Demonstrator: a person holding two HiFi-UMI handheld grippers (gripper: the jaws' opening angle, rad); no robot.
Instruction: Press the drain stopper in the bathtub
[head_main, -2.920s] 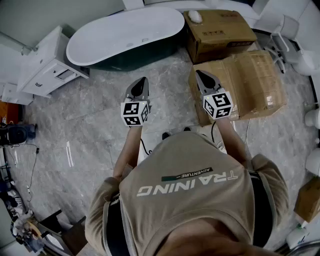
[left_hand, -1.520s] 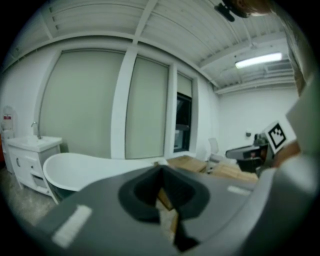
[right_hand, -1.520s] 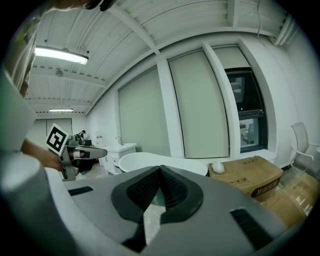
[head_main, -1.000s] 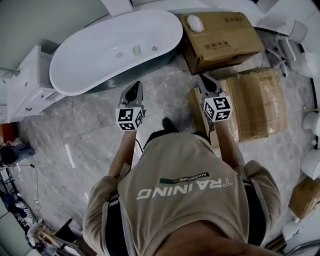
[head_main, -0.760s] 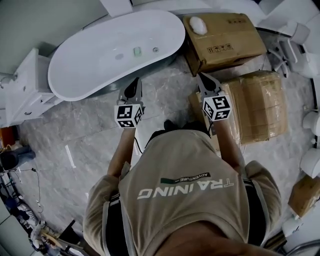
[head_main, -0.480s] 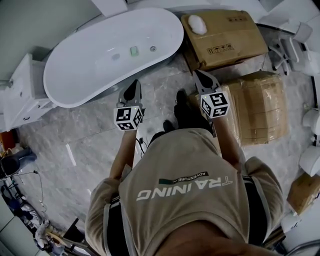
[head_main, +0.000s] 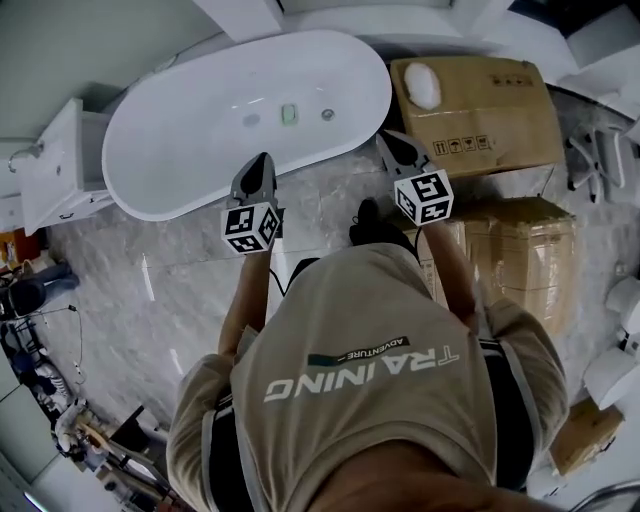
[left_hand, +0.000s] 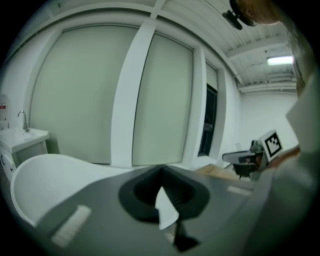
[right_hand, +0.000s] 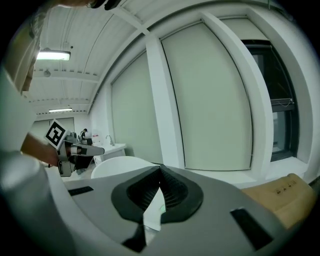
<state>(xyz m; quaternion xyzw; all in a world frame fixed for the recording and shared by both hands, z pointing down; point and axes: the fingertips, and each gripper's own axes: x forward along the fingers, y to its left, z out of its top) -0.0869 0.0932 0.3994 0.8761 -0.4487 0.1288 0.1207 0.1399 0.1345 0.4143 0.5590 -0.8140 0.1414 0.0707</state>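
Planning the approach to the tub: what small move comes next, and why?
Probably step in and lower the right gripper over the tub rim toward its floor. Both it and the left gripper are shut, empty, and held outside the basin.

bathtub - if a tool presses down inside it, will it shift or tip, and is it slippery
The bathtub looks big, rigid and broad-based on the floor, so it likely stays put under a push. Its white inner surface looks smooth and glossy, so anything pressed on it at an angle would probably skid rather than grip.
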